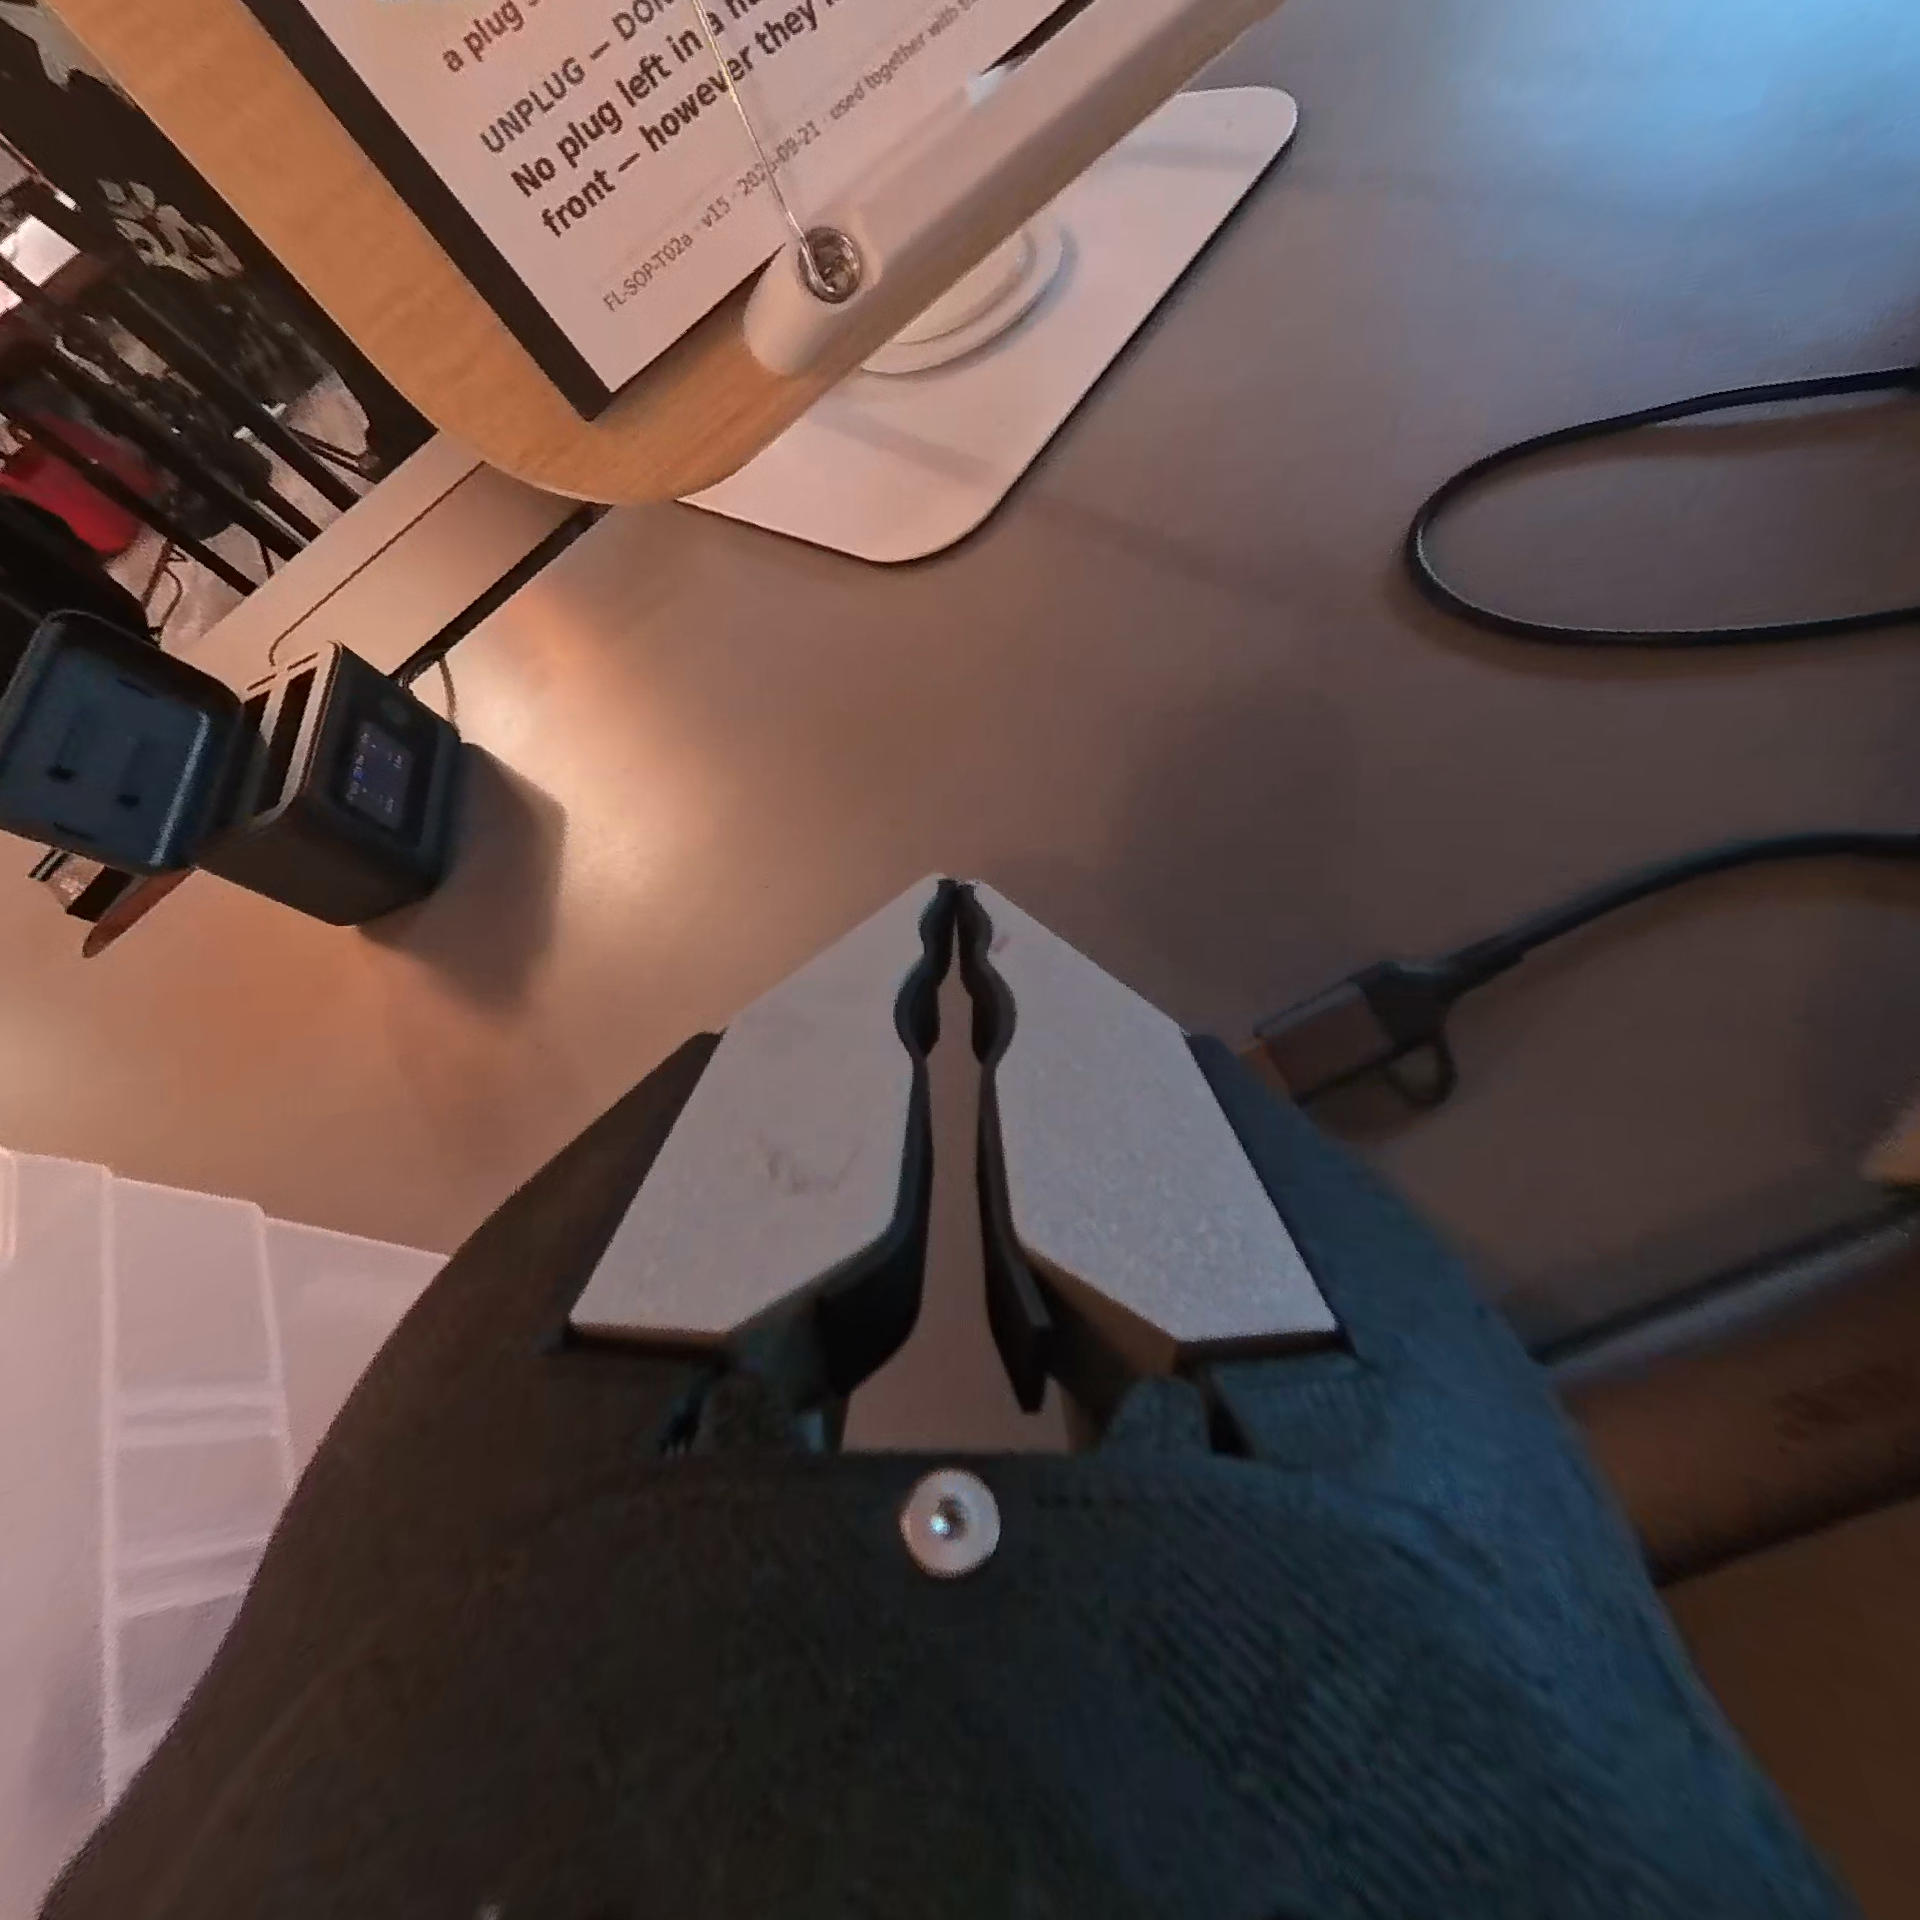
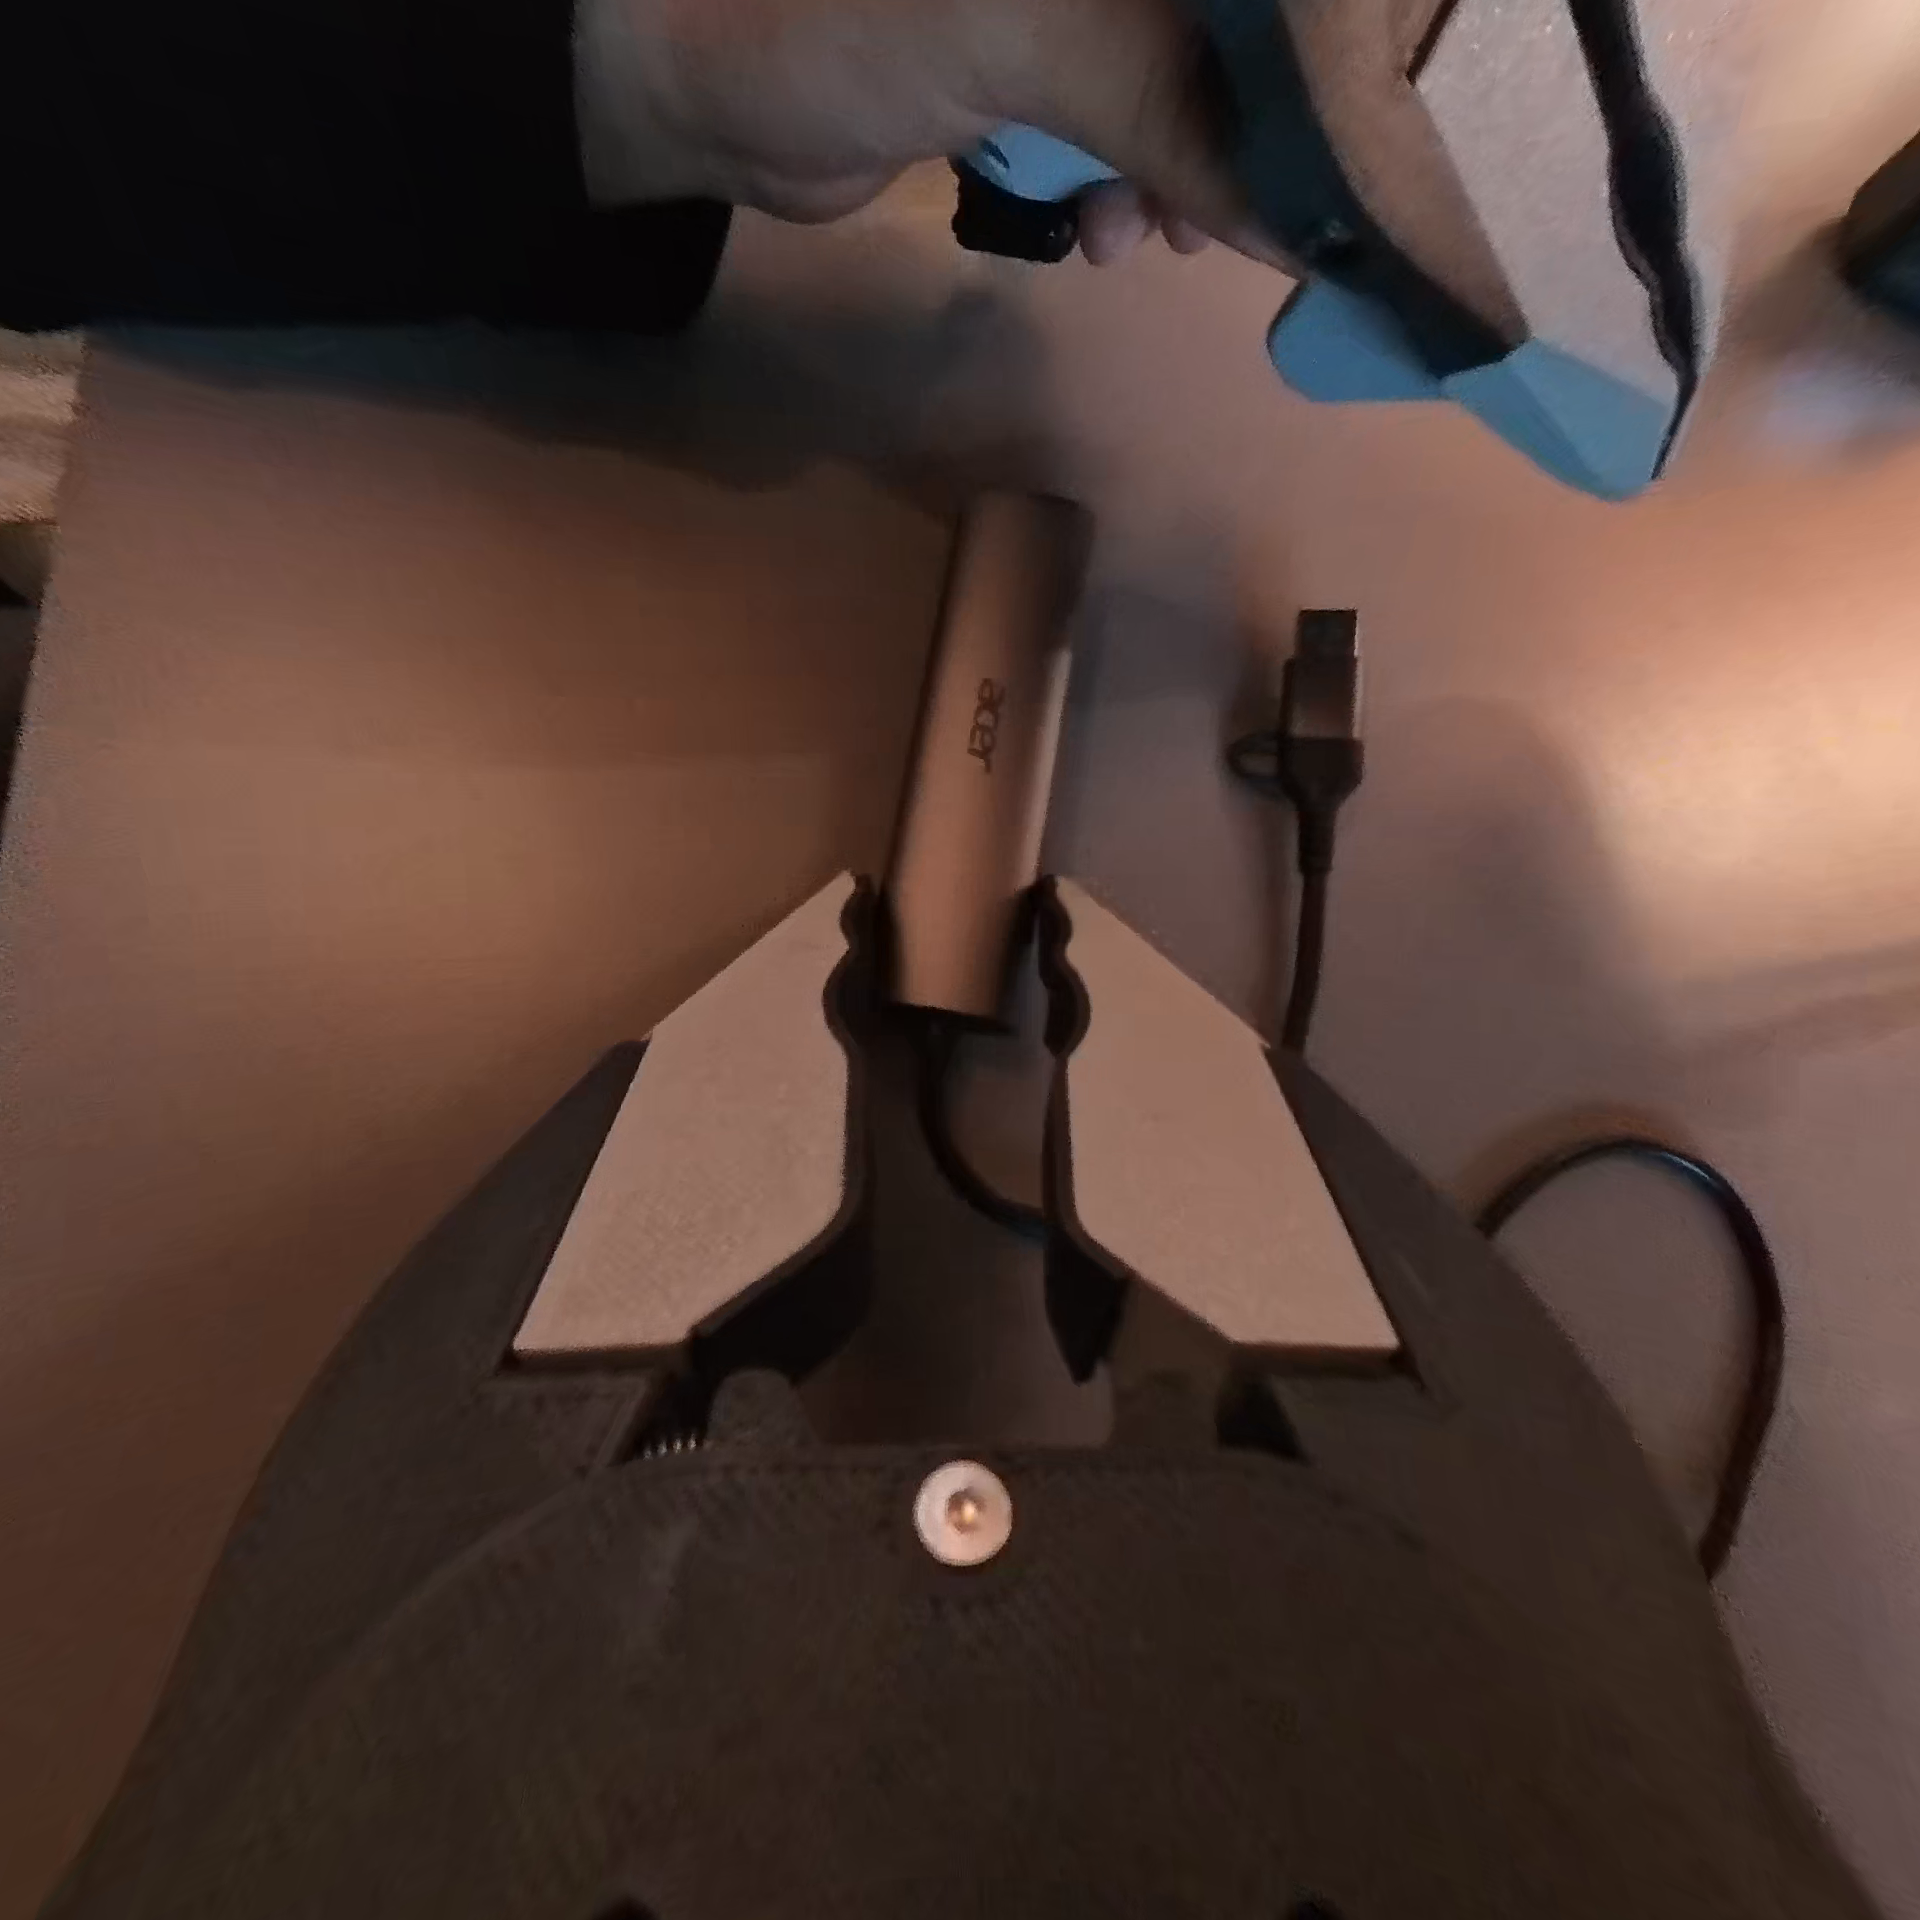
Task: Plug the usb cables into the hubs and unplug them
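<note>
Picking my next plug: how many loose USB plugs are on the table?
1: the plug lies on the table just right of the silver hub, unplugged. Other cable ends may be out of view.

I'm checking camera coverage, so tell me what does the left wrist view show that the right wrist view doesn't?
Only the left wrist view shows the framed instruction sheet on its white stand base, a dark box with a small screen, and the left gripper with its fingertips together, holding nothing.

Only the right wrist view shows the silver hub, its near end between the right gripper fingers, and the person's hand.

Both show the loose USB plug on the brown table.
</note>
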Demonstrator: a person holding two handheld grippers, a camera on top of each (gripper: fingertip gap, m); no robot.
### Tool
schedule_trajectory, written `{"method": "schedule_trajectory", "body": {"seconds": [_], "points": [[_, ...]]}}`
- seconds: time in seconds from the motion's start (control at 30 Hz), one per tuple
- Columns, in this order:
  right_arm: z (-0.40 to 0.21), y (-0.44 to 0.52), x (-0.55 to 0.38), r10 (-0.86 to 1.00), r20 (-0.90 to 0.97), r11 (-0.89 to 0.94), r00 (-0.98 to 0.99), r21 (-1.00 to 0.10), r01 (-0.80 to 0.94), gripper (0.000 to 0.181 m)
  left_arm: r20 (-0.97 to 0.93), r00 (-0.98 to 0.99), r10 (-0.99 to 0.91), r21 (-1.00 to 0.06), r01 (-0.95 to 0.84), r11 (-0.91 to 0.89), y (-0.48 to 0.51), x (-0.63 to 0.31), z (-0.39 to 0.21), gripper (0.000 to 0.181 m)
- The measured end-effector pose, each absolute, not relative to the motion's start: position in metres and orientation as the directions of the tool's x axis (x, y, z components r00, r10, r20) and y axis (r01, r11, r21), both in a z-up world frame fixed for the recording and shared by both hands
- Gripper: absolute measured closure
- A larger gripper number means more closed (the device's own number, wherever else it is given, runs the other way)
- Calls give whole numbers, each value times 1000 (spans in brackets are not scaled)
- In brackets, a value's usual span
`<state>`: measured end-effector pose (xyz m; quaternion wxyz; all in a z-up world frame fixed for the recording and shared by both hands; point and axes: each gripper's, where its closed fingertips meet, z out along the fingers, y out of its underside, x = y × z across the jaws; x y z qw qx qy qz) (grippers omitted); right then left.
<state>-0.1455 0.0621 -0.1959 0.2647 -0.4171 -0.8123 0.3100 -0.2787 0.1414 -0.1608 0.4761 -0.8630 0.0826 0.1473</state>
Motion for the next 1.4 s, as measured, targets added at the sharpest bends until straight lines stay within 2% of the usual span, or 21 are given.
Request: {"method": "schedule_trajectory", "body": {"seconds": [0.1,0.23,0.3,0.4,0.43,0.57,0.7,0.77,0.83,0.9,0.97,1.07,1.2,1.27,1.4], "points": [[-196,66,-145,841,114,434,-529,-726,533,152,-334,942,-17,-796,-292,-530,142,-276,-161,181],[-179,100,-151,872,147,402,-467,-759,512,154,-376,926,35,-813,-312,-492,139,-283,-148,178],[-163,118,-149,899,88,318,-429,-805,501,154,-344,939,20,-840,-298,-454,138,-278,-142,167],[-135,138,-140,916,-31,168,-399,-876,452,154,-314,946,-86,-859,-321,-399,143,-256,-138,128],[-128,144,-137,916,-60,130,-397,-891,436,154,-334,934,-124,-849,-356,-390,144,-247,-139,120],[-118,155,-127,904,-126,62,-409,-907,417,154,-490,833,-255,-787,-549,-280,145,-206,-139,114],[-128,144,-121,859,-134,124,-494,-882,455,154,-606,749,-267,-725,-658,-203,147,-181,-135,110],[-138,137,-118,837,-115,190,-535,-856,481,154,-667,692,-275,-668,-719,-189,146,-171,-138,119],[-140,139,-121,845,-83,213,-529,-854,474,154,-759,587,-282,-562,-809,-171,144,-165,-144,150],[-138,143,-124,852,-93,194,-516,-859,474,155,-816,503,-285,-476,-864,-164,142,-165,-149,158],[-136,151,-126,871,-91,171,-483,-865,472,157,-801,523,-293,-497,-853,-163,142,-164,-147,162],[-128,167,-130,908,-25,174,-419,-887,428,166,-729,605,-320,-584,-794,-170,140,-158,-142,166],[-126,179,-135,942,18,168,-335,-890,425,164,-730,616,-295,-591,-787,-179,140,-160,-136,167],[-137,191,-135,959,75,203,-274,-855,477,174,-720,635,-279,-616,-770,-163,139,-159,-130,167],[-141,191,-136,955,140,255,-262,-841,478,168,-689,675,-263,-649,-737,-189,139,-171,-129,167]]}}
